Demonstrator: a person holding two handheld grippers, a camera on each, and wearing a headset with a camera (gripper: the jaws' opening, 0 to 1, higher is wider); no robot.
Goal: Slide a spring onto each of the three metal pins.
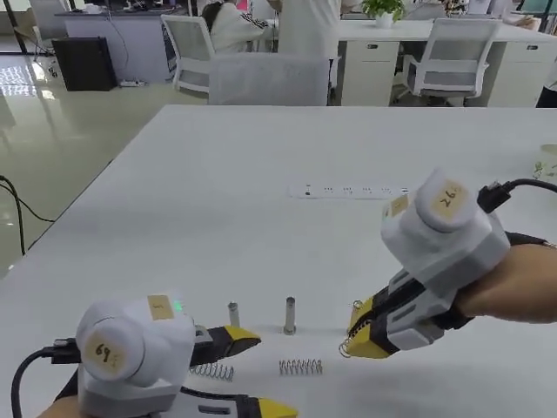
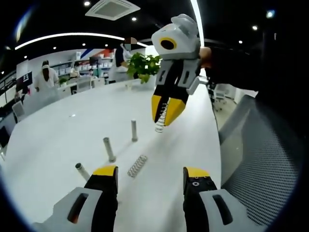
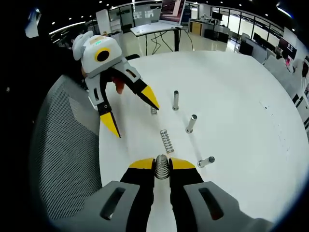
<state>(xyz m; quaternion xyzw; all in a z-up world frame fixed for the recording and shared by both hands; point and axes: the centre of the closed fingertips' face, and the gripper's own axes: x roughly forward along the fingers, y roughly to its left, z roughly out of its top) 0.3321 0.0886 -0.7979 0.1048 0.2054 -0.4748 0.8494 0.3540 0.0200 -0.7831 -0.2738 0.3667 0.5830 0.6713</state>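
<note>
risks flicking the spring (image 2: pixel 160 123) clamped in the right gripper (image 3: pixel 162 163) past the pin (image 3: pixel 206 161) beside its tips if tilted, with left gripper (image 2: pixel 150 170) spread and empty.

place: open-plan office | far: white desks (image 1: pixel 365 70), pale swivel chairs (image 1: pixel 444 54), green potted plant (image 1: pixel 383 9) | near: wide white worktable (image 1: pixel 218 200), white power strip (image 1: pixel 348 190) | overhead: square ceiling air vent (image 2: pixel 112 8)
</note>
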